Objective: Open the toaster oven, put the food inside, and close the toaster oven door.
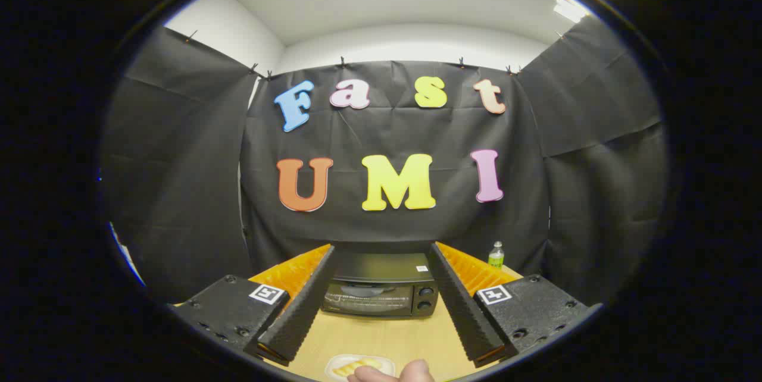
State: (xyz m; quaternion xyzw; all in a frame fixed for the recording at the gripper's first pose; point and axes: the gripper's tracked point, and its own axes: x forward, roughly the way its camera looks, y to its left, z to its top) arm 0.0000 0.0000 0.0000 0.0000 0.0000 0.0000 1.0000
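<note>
A black toaster oven (381,290) stands on the wooden table (381,337) beyond my fingers, its glass door closed and two knobs on its right side. My gripper (381,298) is open, raised above the table, with the oven framed in the wide gap between the fingers (300,310). Close under me, on the near part of the table, a white plate (359,365) holds yellowish food pieces (356,367). A person's hand (393,373) touches the plate's near edge.
A small bottle with a green label (496,254) stands on the table to the right of the oven, near the cloth wall. Bare tabletop lies between the plate and the oven door.
</note>
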